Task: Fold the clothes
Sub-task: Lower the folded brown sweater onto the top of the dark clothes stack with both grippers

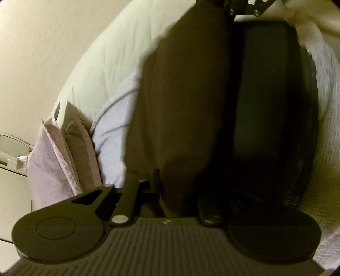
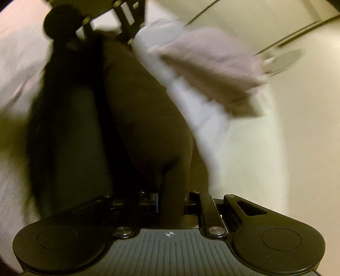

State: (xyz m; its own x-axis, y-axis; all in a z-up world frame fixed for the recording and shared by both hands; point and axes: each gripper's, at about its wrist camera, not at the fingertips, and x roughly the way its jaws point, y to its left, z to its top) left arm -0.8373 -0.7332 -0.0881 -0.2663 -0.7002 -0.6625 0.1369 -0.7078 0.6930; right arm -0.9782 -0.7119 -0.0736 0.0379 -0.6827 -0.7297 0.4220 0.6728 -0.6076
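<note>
Closest to each lens: dark brown garment, pinched between near-closed jaws of left gripper, fabric running up beside black finger. Same cloth clamped in right gripper, its folds bunched down by the hinge.

Judged soft, light and limp: likely to sag between two holds, so best taken at an edge or corner, one hold per side, kept taut.

Left to right in left wrist view: pale wall, pink folded cloths, lilac piece, quilted white bed cover; sharp enough to read stitching. Right wrist view heavily blurred, yet alone shows pink cloth against cabinet doors, plus other gripper's linkage up top.
</note>
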